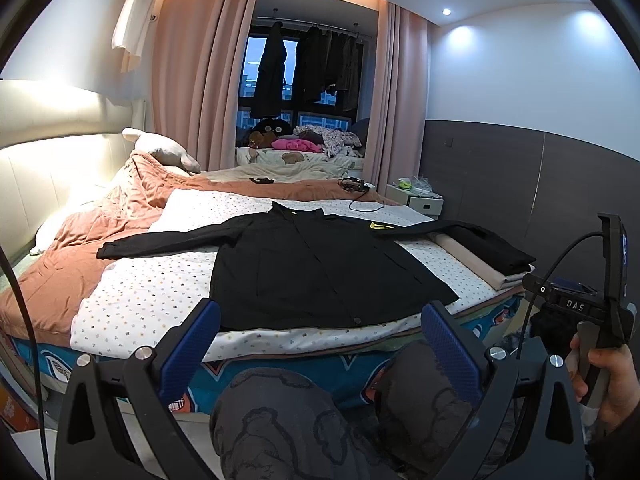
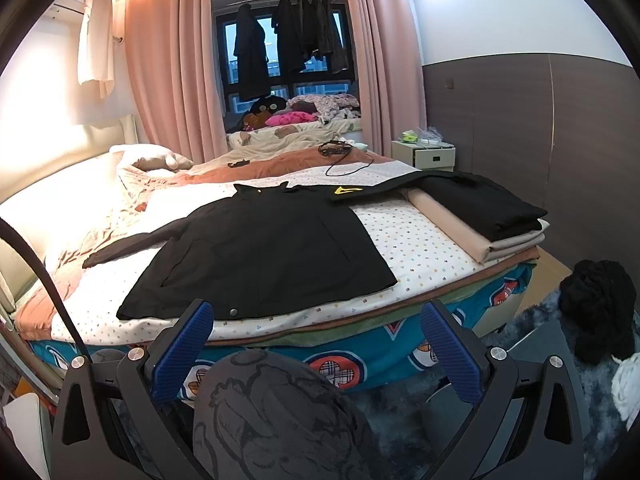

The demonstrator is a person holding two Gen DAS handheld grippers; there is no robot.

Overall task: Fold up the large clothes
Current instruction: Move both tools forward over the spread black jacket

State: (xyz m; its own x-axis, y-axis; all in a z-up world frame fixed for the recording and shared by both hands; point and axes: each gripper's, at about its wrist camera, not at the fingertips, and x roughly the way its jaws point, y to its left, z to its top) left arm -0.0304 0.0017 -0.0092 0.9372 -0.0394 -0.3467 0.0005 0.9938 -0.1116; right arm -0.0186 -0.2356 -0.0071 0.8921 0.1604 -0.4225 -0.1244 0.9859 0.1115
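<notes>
A large black jacket (image 1: 320, 272) lies flat, front up, on the dotted white sheet (image 1: 152, 296) of the bed, both sleeves spread sideways; a yellow patch (image 1: 378, 225) marks its right shoulder. It also shows in the right wrist view (image 2: 264, 256). My left gripper (image 1: 320, 344) is open and empty, held off the bed's near edge below the jacket's hem. My right gripper (image 2: 316, 340) is open and empty, also short of the hem. The right gripper's body and the hand holding it show at the right of the left wrist view (image 1: 592, 320).
A stack of folded clothes, black on beige (image 2: 492, 216), sits at the bed's right corner under the jacket's right sleeve. A cable and small devices (image 2: 340, 152) lie farther up the bed. My knees (image 2: 272, 412) are below the grippers. A black woolly item (image 2: 600, 300) lies on the floor rug at the right.
</notes>
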